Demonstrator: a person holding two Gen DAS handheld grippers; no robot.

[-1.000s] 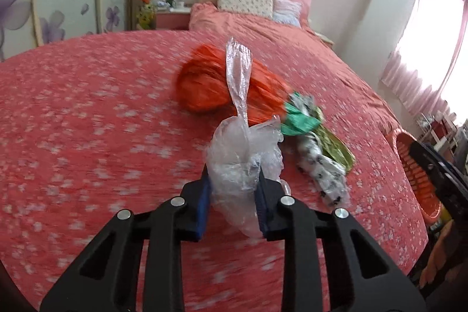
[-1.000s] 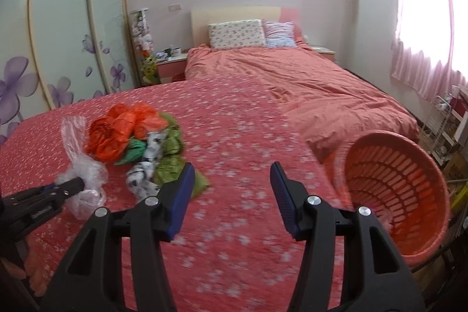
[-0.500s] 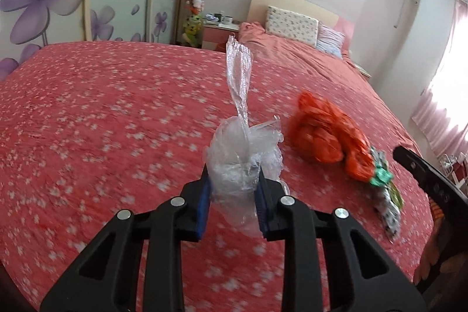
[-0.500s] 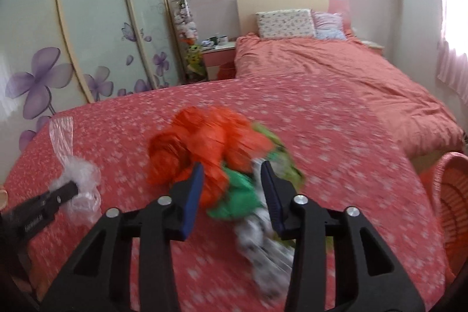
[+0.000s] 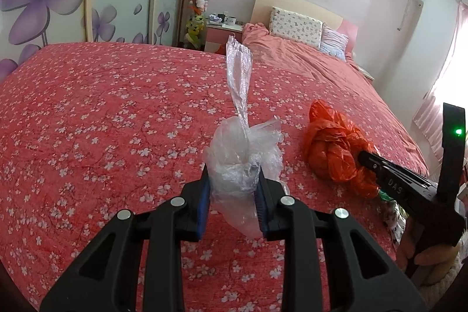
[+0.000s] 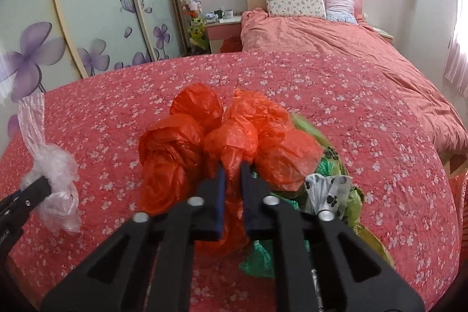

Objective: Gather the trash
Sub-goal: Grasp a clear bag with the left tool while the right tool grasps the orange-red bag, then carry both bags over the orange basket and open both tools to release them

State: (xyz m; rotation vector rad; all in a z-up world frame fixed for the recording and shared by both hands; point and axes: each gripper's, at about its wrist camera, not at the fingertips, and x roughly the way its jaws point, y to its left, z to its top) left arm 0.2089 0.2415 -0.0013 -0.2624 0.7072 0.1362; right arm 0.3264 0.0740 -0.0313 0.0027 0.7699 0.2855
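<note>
My left gripper is shut on a crumpled clear plastic bag and holds it above the red flowered bedspread. The clear bag also shows at the left of the right wrist view. My right gripper is shut on a bunched orange plastic bag that lies on the bedspread. The orange bag shows at the right of the left wrist view, with the right gripper's tip against it. Green and black-and-white patterned bags lie under and right of the orange bag.
A second bed with a salmon cover and pillows stands behind. A nightstand and flowered sliding wardrobe doors are at the back left. A pink-curtained window is at the right.
My right gripper has swung left from the orange basket to the trash pile and closed on the orange bag. My left gripper has kept hold of the clear bag and drifted left.
</note>
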